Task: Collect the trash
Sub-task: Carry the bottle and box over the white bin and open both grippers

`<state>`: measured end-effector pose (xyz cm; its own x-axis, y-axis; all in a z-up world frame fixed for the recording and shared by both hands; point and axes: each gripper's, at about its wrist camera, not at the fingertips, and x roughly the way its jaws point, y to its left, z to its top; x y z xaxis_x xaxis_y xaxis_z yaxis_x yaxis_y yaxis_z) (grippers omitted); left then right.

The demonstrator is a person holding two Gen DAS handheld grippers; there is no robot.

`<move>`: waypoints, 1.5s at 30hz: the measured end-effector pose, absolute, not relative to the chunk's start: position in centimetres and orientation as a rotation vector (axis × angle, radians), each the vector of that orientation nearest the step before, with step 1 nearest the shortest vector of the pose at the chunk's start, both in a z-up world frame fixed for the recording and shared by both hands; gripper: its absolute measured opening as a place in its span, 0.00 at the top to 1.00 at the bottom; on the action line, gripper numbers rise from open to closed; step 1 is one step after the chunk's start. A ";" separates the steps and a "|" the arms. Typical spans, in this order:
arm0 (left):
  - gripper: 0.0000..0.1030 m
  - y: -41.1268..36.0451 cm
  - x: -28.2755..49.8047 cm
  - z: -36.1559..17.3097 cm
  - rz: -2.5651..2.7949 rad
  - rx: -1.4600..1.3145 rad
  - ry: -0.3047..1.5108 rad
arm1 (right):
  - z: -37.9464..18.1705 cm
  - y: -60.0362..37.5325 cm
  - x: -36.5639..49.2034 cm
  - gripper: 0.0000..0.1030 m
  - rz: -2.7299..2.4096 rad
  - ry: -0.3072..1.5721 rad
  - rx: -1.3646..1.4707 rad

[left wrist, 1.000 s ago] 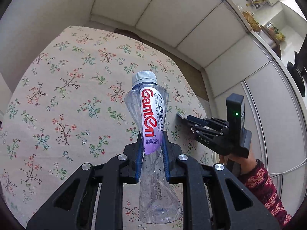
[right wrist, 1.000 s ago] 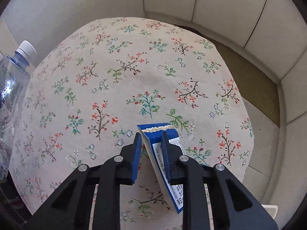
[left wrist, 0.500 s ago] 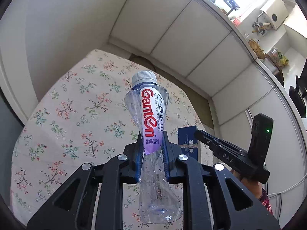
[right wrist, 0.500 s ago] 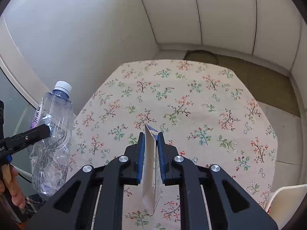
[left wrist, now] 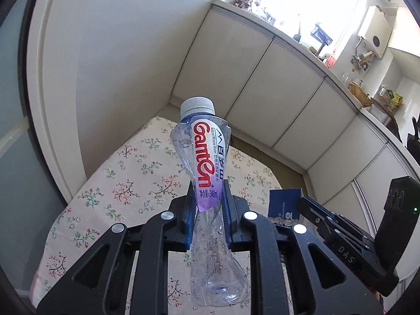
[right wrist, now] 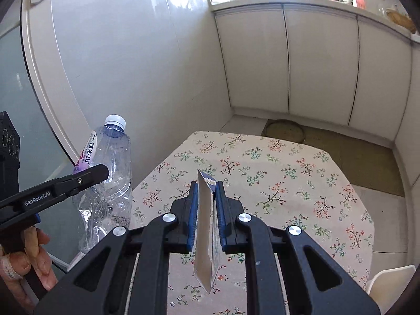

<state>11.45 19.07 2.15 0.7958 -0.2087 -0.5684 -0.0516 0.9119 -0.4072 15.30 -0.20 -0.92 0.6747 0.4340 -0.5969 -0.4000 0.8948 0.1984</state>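
Observation:
My left gripper (left wrist: 208, 197) is shut on a crumpled clear plastic bottle (left wrist: 207, 162) with a white cap and a red-lettered label, held upright above the table. The same bottle (right wrist: 107, 183) shows at the left of the right wrist view, with the left gripper (right wrist: 102, 173) pinching it. My right gripper (right wrist: 206, 197) is shut on a flattened blue and white carton (right wrist: 206, 236), held edge-on in the air. In the left wrist view that carton (left wrist: 284, 207) shows its blue face, with the right gripper (left wrist: 302, 204) at the right.
Below lies a table with a floral cloth (right wrist: 275, 178). White cabinet doors (right wrist: 315, 65) line the far wall under a cluttered counter (left wrist: 354, 89). A round mat (right wrist: 284, 130) lies on the floor beyond the table. A white chair edge (right wrist: 388, 281) shows at the lower right. A hand (right wrist: 29, 257) grips the left handle.
Both grippers have risen and tilted up, so the table looks smaller and farther. The right gripper closed on the carton and lifted it off the cloth. The bottle stays clamped in the left.

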 end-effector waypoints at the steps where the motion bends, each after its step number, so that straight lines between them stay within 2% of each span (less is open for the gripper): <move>1: 0.83 18.9 11.4 2.4 -0.088 -0.414 0.633 | -0.7 -0.5 15.0 0.87 0.462 0.674 0.059; 11: 0.83 15.0 10.3 4.9 -0.126 -0.341 0.482 | 1.3 -5.3 13.0 0.87 0.337 0.584 0.099; 27: 0.83 6.6 11.2 5.1 -0.274 -0.304 0.467 | 3.5 -17.5 9.4 0.87 0.079 0.518 0.148; 37: 0.83 -2.2 10.1 5.5 -0.446 -0.260 0.469 | 2.5 -26.9 6.1 0.86 -0.091 0.557 0.226; 39: 0.83 -4.3 9.8 5.7 -0.489 -0.253 0.469 | 2.1 -28.5 5.2 0.85 -0.109 0.573 0.244; 45: 0.83 -11.4 8.5 5.4 -0.624 -0.207 0.489 | 1.0 -32.9 2.2 0.74 -0.173 0.597 0.293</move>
